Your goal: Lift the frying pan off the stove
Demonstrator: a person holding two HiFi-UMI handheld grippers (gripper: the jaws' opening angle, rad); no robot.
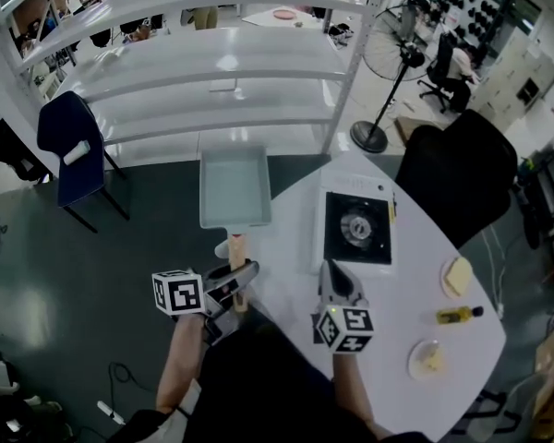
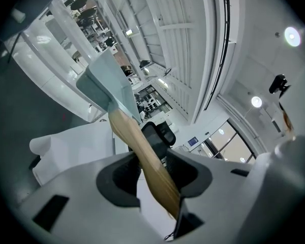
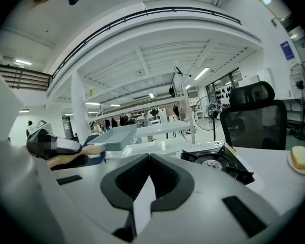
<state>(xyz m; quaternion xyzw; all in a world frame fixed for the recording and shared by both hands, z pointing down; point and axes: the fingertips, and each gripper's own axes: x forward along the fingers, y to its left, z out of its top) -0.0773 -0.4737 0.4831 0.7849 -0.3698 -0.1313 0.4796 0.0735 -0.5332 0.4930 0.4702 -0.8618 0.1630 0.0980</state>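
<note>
Two arms (image 1: 178, 367) forward, left tool (image 1: 243, 273) clamping pan (image 1: 233, 187)

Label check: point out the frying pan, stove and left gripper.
frying pan (image 1: 233, 185), head view, its grey inner floor.
stove (image 1: 337, 245), head view, black top, lower left part.
left gripper (image 2: 153, 162), left gripper view, midway between its fingertips.

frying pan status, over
Left gripper shut on frying pan handle. Pan clear of stove, out past table edge. Right gripper shut, empty. Nothing in the way.
</note>
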